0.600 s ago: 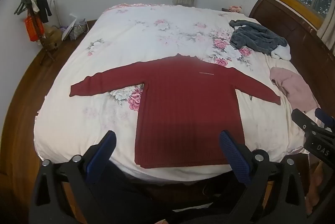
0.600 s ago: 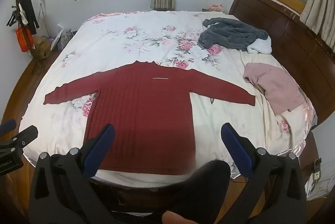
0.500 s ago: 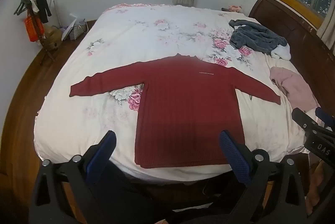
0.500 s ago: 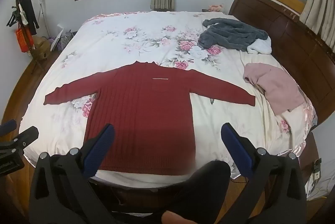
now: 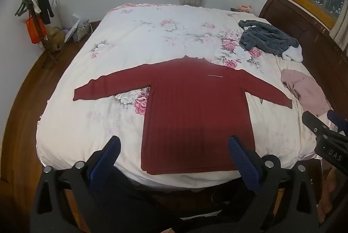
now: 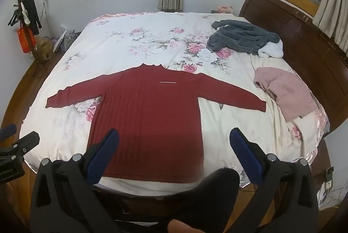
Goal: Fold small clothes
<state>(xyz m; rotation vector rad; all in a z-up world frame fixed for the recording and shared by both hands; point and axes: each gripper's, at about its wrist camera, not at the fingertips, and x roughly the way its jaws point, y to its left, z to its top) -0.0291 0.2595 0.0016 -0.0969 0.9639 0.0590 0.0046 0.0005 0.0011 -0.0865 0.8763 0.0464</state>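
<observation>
Lying flat on the near half of the bed [image 5: 152, 37], the dark red sweater [image 5: 195, 111] has both sleeves stretched out to the sides and its hem at the near edge of the mattress, with the collar pointing toward the far wall. A thin pale line marks the chest just below the collar. The floral quilt shows around it, a pink bloom peeking out under its left sleeve.

Neither tool touches the cloth. The left gripper [image 5: 174, 148] is held level above the foot of the bed, aimed along the sweater's length, its blue-padded fingers [image 5: 243, 159] spread wide with nothing between them. The right gripper [image 6: 174, 139] sits in the same posture a little to the right, jaws likewise parted and empty; its tip also shows at the right edge of the left view. Dark trouser legs of the person fill the space below both tools.

Farther off, a grey fleece garment [image 6: 243, 39] lies crumpled near the wooden headboard [image 6: 304, 41], and a pink garment [image 6: 285, 91] lies bunched at the right edge of the bed. A coat stand [image 5: 34, 15] stands in the left corner
</observation>
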